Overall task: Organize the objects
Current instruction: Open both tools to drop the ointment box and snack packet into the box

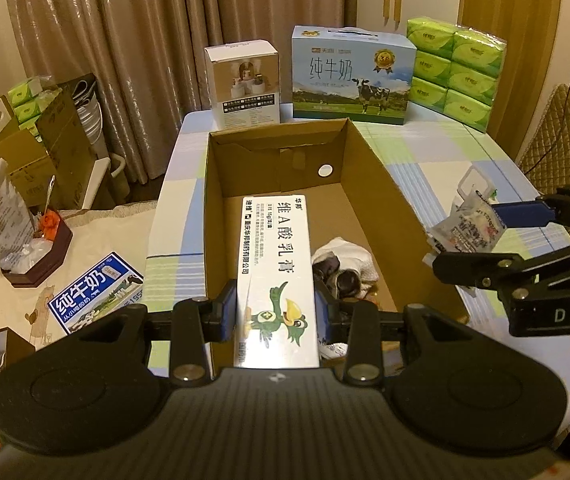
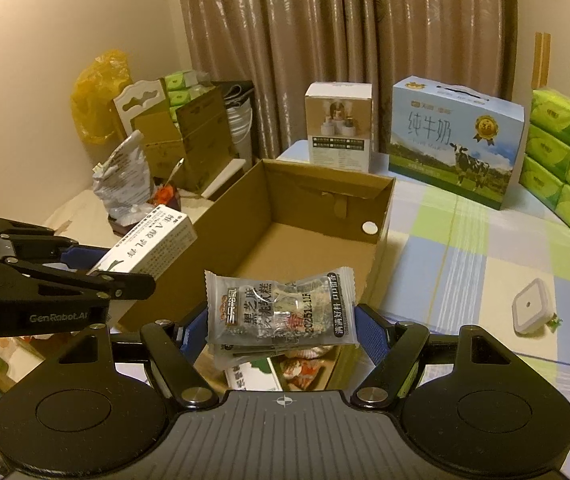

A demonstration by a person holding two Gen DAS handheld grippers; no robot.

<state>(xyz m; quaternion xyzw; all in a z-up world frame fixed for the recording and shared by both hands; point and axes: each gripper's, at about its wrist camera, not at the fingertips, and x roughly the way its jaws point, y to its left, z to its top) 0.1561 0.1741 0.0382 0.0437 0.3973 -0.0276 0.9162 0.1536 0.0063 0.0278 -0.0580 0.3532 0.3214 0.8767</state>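
Note:
My left gripper [image 1: 276, 310] is shut on a long white ointment box [image 1: 275, 268] with a green bird on it, held over the near end of the open cardboard box [image 1: 369, 184]. The ointment box also shows in the right wrist view [image 2: 153, 246], at the cardboard box's left wall. A white and dark bundle [image 1: 345, 270] lies inside on the floor. My right gripper [image 2: 281, 320] is shut on a clear snack packet [image 2: 281, 306], above the near right rim of the cardboard box [image 2: 285, 248]. In the left wrist view the packet [image 1: 467, 228] hangs outside the right wall.
At the table's back stand a small white carton [image 1: 243, 80], a blue milk carton [image 1: 351, 76] and green tissue packs [image 1: 455, 72]. A small white square container [image 2: 531, 306] sits on the checked cloth [image 2: 465, 256]. Cluttered boxes and bags [image 1: 25, 184] fill the left side.

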